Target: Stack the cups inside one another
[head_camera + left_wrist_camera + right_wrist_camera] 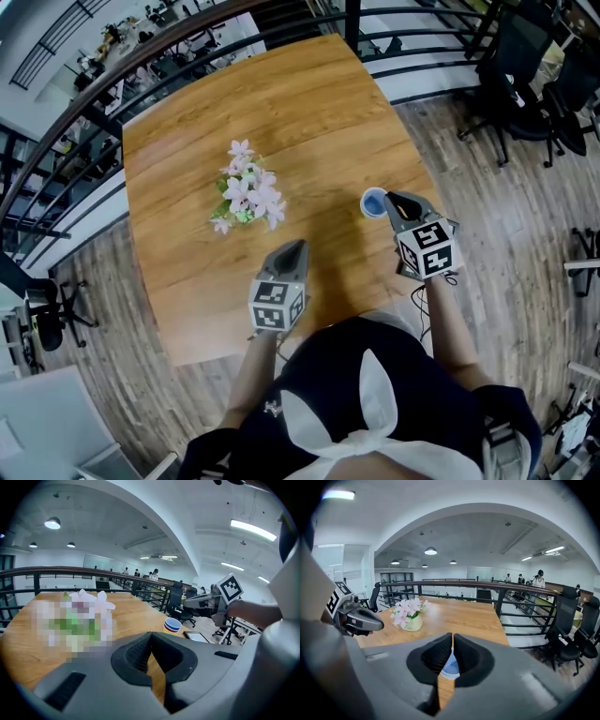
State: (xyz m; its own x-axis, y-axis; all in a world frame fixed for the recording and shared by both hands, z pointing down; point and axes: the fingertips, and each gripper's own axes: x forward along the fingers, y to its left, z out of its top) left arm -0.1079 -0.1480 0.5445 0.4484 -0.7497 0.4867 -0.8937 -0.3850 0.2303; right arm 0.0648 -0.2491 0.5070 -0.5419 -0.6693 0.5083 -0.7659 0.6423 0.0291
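Left gripper (298,246) and right gripper (393,198) both clenched, empty. Cup (373,203) stands near the edge of the table (309,103), close below the right tips; possibly already a stack. Risk: shut tips clip its rim and knock it off.

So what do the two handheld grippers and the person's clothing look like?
Both the left gripper and right gripper are grey and pointed, with black ribbed pads. Each carries a white cube of black square markers. A thin dark cable trails from the right one. The person wears a dark top with a white collar.
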